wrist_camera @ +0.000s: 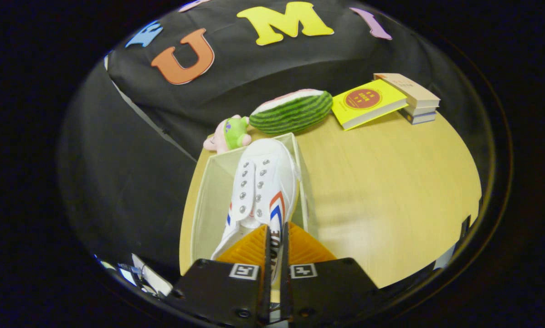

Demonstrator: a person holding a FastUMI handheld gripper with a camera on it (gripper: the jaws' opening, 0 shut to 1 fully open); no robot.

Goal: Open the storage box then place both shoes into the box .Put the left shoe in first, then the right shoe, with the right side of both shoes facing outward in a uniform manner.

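A white canvas shoe (261,187) with red and blue side stripes and metal eyelets hangs toe-away over the open storage box (208,200), a pale translucent box on the wooden table. My gripper (276,237) is shut on the shoe's heel collar, the thin edge pinched between both fingers. The shoe lies along the box's right wall, its toe reaching the far rim. The box's left half shows bare floor beside the shoe. A second shoe is not something I can make out.
Beyond the box lie a watermelon-slice plush (290,111) and a small pink and green plush toy (229,134). A yellow book (366,104) and a short stack of books (413,98) sit at the table's far right. Bare tabletop (391,196) spreads right of the box.
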